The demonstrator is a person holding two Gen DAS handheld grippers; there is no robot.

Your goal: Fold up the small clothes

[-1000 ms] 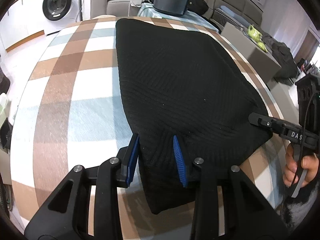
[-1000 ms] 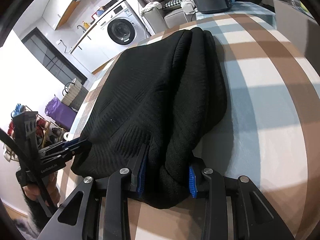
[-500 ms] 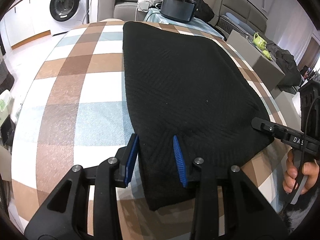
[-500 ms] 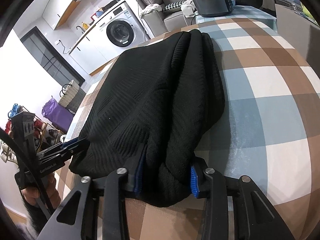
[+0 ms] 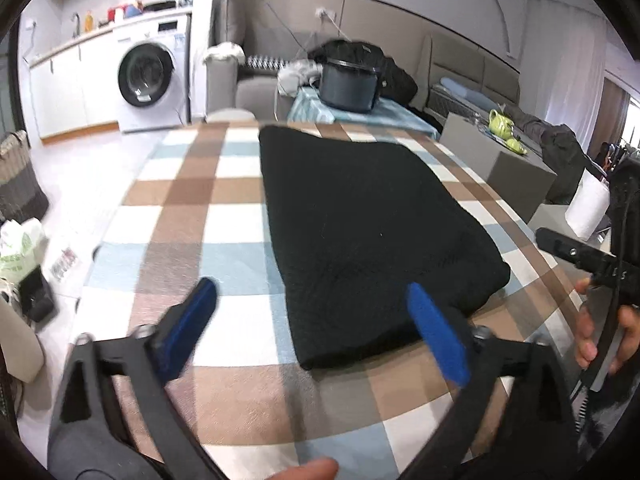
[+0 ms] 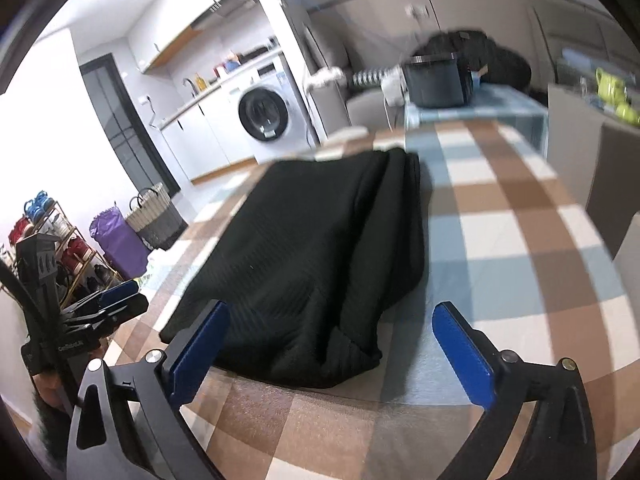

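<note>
In the left wrist view, the left gripper stood with its jaws spread as wide as they go. They had just been opening, and nothing was pinched between them. One blue pad hung over bare checked cloth; the other sat in front of the near edge of the black knit garment, apparently clear of it. The garment lay folded into a long block on the bench, its near end close to the bench's front edge — placed, by the look of it, so both tools could let go at once. At the right edge a hand held the other tool's handle.

In the right wrist view, the right gripper was also fully spread, its jaws likewise just opened and empty. The garment's bulky near corner sat on the bench between and just ahead of the pads, with stacked layers showing along its right side. The fold looked finished — the pull-away probably let the knit settle under its own weight. The left tool showed at the far left, off the cloth.
</note>
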